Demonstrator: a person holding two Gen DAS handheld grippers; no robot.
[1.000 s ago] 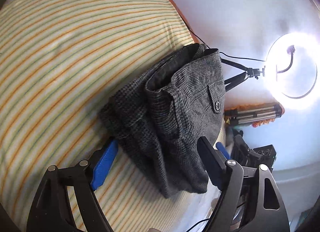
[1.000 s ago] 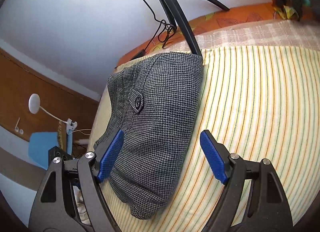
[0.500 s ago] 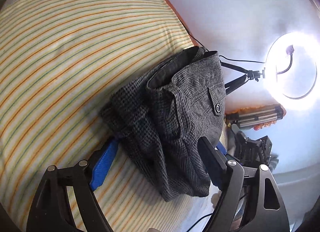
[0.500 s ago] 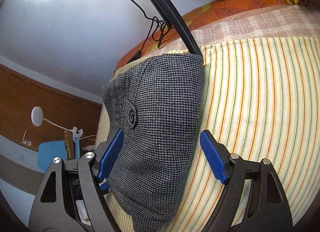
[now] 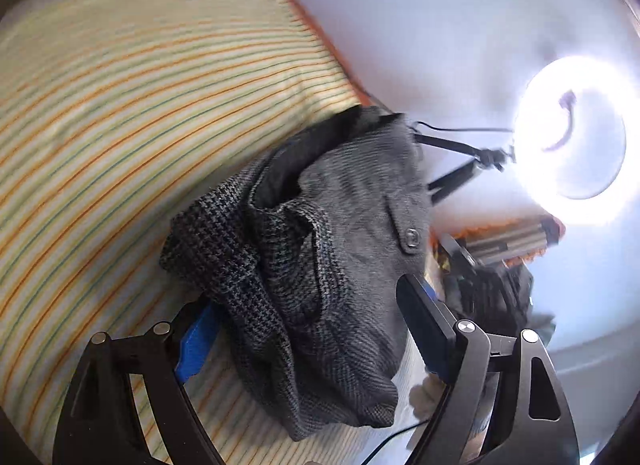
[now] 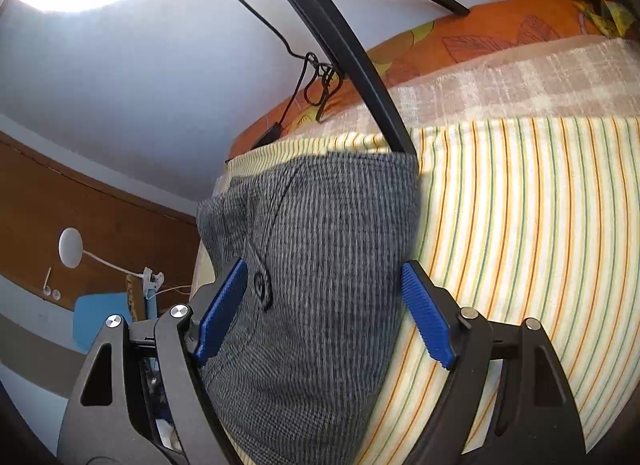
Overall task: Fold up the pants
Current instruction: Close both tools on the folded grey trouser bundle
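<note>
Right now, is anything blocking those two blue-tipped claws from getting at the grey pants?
Nothing visible does. The grey pants lie bunched on the striped sheet, and both the left gripper and the right gripper hang open directly over the cloth. The tripod leg sits beyond the pants.

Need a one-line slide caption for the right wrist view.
Open right gripper straddling the folded grey houndstooth pants on the yellow striped bedsheet.

Left gripper (image 5: pixel 310 329): black skeletal frame with triangular cut-outs, silver pivot screws, blue pads on both fingers (image 5: pixel 196 339). Right gripper (image 6: pixel 324 313): identical black frame; its blue pads (image 6: pixel 426 315) are ribbed.
</note>
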